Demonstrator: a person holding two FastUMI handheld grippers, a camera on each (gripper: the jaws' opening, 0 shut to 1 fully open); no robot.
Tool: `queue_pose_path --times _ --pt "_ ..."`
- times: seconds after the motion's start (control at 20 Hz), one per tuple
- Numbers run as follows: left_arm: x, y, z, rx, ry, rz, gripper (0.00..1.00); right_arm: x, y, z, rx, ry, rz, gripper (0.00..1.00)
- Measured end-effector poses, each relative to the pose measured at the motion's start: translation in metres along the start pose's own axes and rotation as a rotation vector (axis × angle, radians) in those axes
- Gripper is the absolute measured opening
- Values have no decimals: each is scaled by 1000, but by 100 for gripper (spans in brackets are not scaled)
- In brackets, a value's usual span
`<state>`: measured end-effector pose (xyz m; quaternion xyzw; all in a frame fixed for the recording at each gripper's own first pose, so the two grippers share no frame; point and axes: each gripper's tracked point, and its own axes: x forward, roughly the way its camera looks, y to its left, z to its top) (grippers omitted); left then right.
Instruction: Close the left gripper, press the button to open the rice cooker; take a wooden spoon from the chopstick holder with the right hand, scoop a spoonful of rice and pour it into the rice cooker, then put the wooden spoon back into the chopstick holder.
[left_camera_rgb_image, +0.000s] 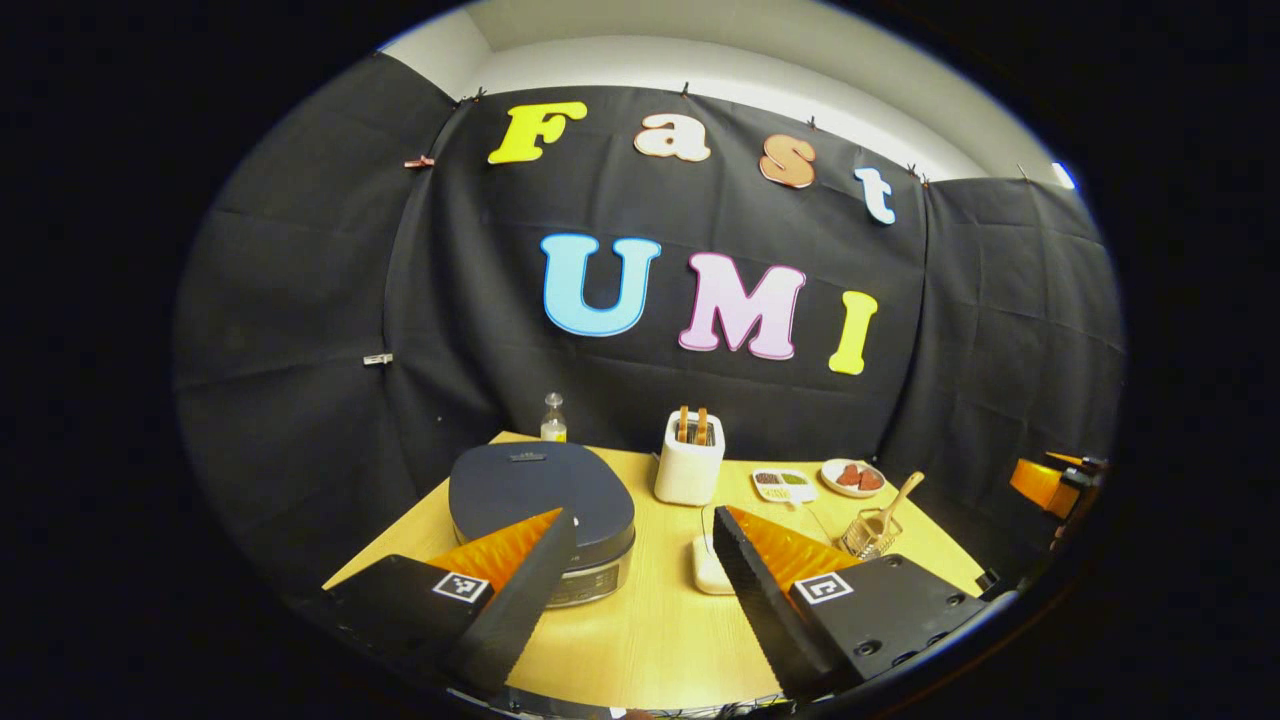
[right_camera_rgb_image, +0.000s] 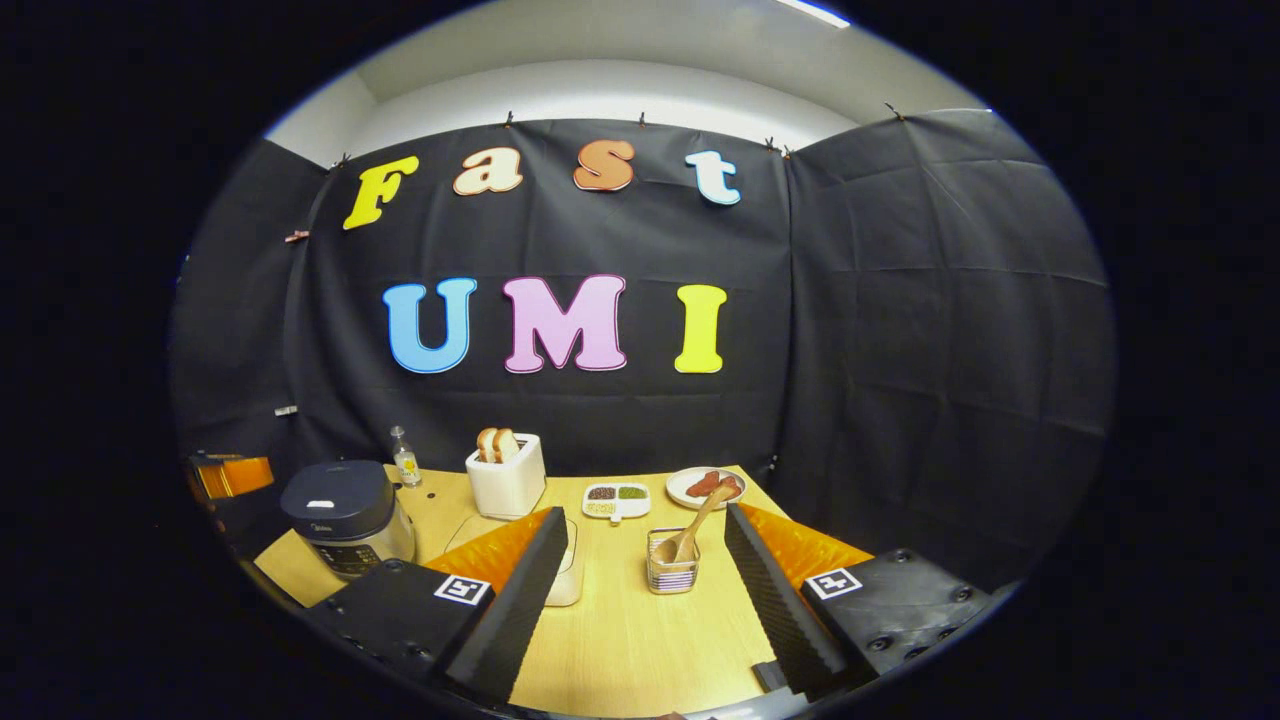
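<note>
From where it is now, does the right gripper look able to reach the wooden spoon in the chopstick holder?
Probably yes. The right gripper is open, and the wooden spoon stands in the chopstick holder straight ahead between its fingers, its handle leaning up and free, with nothing on the table between them.

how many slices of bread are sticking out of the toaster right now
2. Both stand upright side by side in the slots of the white toaster at the back of the table: one slice on the left, the other just right of it. Nothing more can be seen down inside the slots.
</note>
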<state>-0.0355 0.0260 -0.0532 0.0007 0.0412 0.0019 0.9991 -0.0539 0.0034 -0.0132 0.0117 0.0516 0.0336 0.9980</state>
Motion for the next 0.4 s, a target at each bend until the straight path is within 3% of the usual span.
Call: queue_pose_path --times 0.2,0.4 --pt "-7 3 5 -15 -12 4 95 -1 8 5 15 -12 16 98" --pt "-13 10 8 35 -40 27 95 -2 13 2 15 3 25 98"
